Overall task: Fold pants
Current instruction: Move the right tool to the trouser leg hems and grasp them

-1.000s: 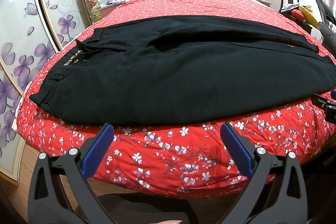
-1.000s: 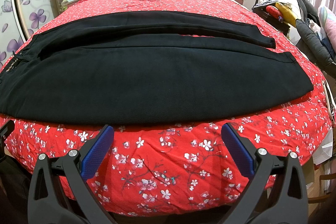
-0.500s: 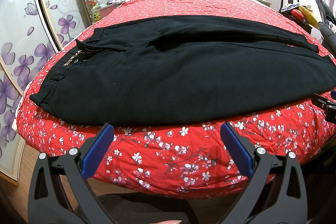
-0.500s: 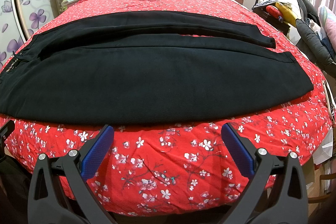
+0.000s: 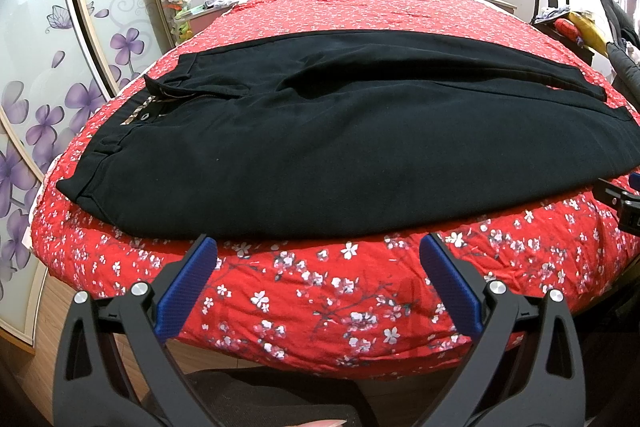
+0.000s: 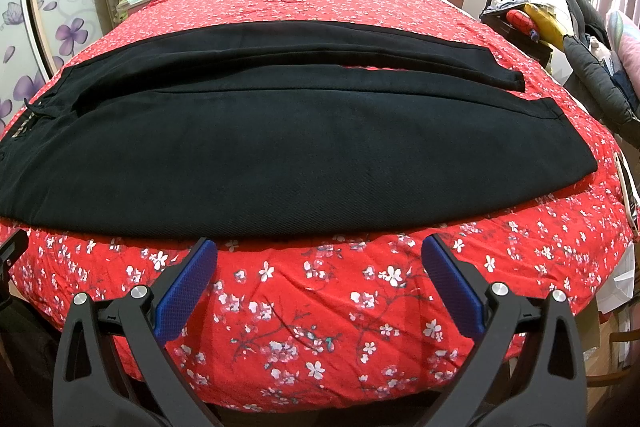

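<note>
Black fabric pants (image 5: pixel 320 147) lie flat across the red floral bedspread (image 5: pixel 320 291); left gripper (image 5: pixel 318 261) and right gripper (image 6: pixel 320 261) hover near its front edge, jaws spread, empty.

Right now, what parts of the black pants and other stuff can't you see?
- Left wrist view: pants cuffs run behind the right gripper at the frame edge.
- Right wrist view: waistband cut off at the left edge; the left gripper barely shows.
- Both views: pants underside hidden against the bedspread.
</note>
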{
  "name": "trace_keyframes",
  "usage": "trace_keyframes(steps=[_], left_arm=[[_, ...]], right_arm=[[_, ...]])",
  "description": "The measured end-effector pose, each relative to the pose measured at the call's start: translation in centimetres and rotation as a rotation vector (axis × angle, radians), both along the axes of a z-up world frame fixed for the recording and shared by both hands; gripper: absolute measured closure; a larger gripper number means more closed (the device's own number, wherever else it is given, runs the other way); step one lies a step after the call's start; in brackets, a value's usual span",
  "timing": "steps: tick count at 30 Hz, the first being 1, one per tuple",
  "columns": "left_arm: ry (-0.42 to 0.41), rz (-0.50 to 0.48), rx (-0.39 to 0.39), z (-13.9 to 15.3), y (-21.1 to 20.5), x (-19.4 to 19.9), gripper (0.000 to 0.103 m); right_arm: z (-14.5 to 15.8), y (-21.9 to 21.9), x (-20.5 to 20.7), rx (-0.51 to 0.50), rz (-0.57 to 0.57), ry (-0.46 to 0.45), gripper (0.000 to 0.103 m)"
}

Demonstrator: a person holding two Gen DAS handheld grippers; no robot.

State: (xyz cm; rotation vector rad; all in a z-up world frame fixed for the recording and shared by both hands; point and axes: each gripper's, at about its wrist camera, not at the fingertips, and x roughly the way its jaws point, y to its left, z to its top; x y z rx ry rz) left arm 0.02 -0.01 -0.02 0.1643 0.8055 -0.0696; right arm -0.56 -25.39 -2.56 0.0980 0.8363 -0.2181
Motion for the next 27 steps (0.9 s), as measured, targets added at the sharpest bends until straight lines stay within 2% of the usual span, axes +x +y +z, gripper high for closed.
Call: trace_keyframes(steps=[4, 7, 13, 19, 22, 27], left_arm=[[0.002, -0.001, -0.007, 0.1, 0.0, 0.0, 0.002], [0.003, 0.007, -0.017, 0.3, 0.0, 0.2, 0.002], [0.021, 0.062, -0.067, 2.2, 0.7, 2.6, 0.002], [-0.080, 0.126, -0.075, 5.2, -0.7, 6.2, 0.002], [-0.138, 0.119, -0.085, 5.5, -1.6, 8.0, 0.002], [-0.172, 0.092, -0.086, 3.5, -1.8, 9.0, 0.002]], right_arm=[[0.1, -0.1, 0.0, 0.009, -0.001, -0.009, 0.001], [0.7, -0.9, -0.2, 0.059, -0.014, -0.047, 0.001], [2.9, -6.4, 0.3, 0.162, -0.087, -0.109, 0.001], [5.7, -14.8, 5.0, 0.300, -0.239, -0.153, 0.001], [6.2, -18.5, 8.1, 0.363, -0.325, -0.149, 0.001], [5.8, -24.4, 15.7, 0.451, -0.489, -0.097, 0.020]])
